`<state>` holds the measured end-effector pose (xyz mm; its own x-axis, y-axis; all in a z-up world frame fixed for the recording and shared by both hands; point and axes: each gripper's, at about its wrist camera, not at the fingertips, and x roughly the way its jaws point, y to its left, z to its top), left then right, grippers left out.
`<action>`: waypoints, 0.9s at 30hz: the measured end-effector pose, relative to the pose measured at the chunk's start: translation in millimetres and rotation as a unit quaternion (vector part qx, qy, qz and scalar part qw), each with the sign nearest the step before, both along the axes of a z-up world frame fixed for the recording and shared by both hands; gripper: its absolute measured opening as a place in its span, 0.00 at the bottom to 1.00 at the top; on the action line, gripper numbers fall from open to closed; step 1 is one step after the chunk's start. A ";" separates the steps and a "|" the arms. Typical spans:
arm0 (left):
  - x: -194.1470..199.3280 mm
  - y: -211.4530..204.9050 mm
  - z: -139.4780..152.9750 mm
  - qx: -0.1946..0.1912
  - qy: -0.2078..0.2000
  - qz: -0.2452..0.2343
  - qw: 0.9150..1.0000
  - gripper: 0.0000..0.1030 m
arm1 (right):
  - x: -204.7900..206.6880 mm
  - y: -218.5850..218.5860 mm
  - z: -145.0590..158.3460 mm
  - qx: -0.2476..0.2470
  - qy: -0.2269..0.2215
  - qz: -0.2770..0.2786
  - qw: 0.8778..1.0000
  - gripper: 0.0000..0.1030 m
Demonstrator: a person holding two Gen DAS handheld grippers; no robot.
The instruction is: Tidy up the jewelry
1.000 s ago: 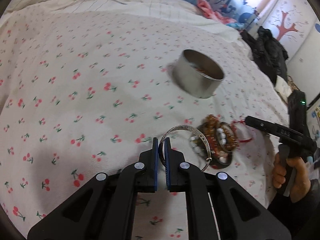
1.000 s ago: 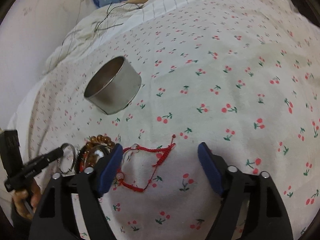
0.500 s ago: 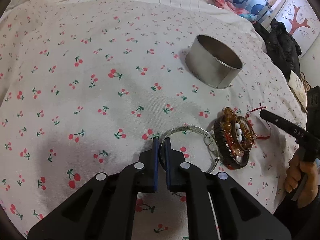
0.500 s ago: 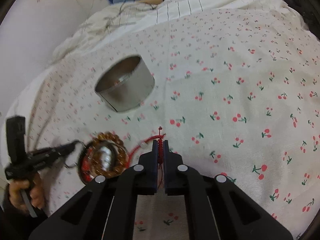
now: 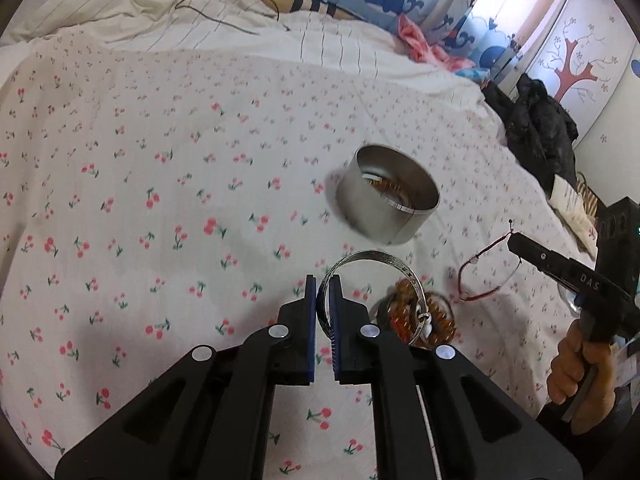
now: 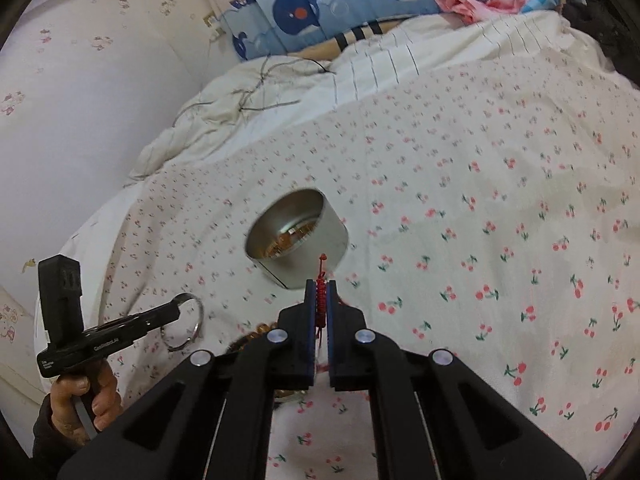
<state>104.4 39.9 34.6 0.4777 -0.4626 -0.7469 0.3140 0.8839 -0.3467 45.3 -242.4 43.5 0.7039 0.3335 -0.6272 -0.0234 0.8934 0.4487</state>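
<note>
My left gripper is shut on a silver bangle and holds it lifted above the bed; it also shows in the right wrist view. My right gripper is shut on a red cord bracelet, which hangs from it in the left wrist view. A round metal tin with some jewelry inside stands on the cherry-print sheet ahead of both grippers. Brown bead bracelets lie on the sheet below the bangle.
The cherry-print sheet covers the bed. A crumpled white duvet with dark cables lies at the far end. A black bag sits beside the bed at the right.
Both grippers have risen from the sheet. The left one lifted the silver bangle off the bead pile; the right one lifted the red cord bracelet toward the tin.
</note>
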 end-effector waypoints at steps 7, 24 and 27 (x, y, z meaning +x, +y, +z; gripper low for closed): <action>9.4 -10.6 6.1 -0.019 -0.006 0.002 1.000 0.05 | 4.4 5.2 14.3 0.012 -0.027 0.006 1.000 0.05; 50.6 -55.1 15.1 -0.030 -0.027 0.000 0.999 0.06 | 44.6 4.7 36.9 0.069 -0.060 0.003 0.996 0.05; 56.1 -60.9 14.9 -0.034 -0.030 0.001 0.999 0.06 | 50.6 2.7 35.2 0.087 -0.062 -0.001 0.994 0.05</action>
